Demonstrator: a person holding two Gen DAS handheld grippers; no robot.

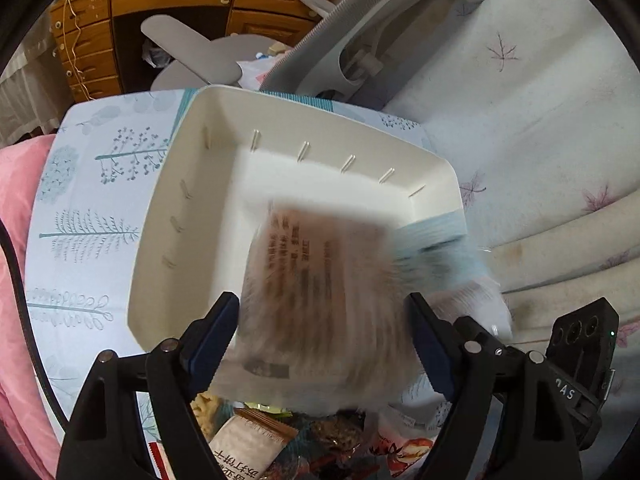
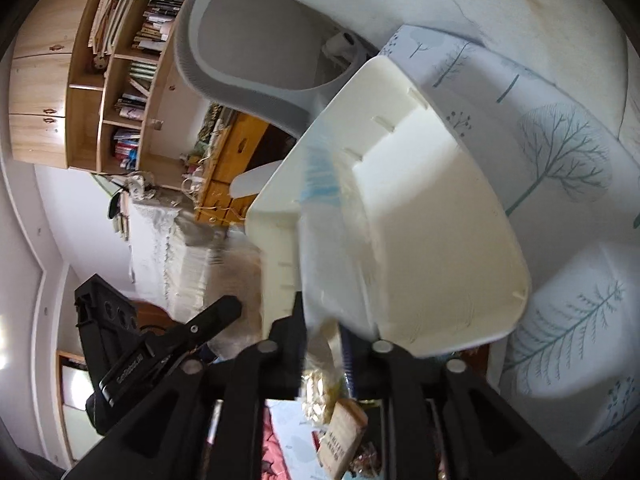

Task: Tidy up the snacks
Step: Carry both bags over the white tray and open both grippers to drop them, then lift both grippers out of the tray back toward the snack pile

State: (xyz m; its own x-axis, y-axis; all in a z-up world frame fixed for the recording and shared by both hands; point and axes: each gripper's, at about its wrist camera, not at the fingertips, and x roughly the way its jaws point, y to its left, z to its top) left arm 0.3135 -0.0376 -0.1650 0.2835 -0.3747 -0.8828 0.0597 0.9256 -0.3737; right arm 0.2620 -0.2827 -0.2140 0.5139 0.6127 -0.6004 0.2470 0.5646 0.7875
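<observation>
Between the left gripper's (image 1: 320, 344) parted fingers, a blurred snack packet (image 1: 316, 292) hangs over the empty white bin (image 1: 168, 216) on the table; right gripper (image 2: 322, 320) fingers nearly together. Best released low, clear of the bin's wall.

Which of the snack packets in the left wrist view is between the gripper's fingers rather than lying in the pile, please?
The large blurred packet with dark print, over the near edge of the white bin between the left gripper fingers; the other packets lie in a pile below.
</observation>
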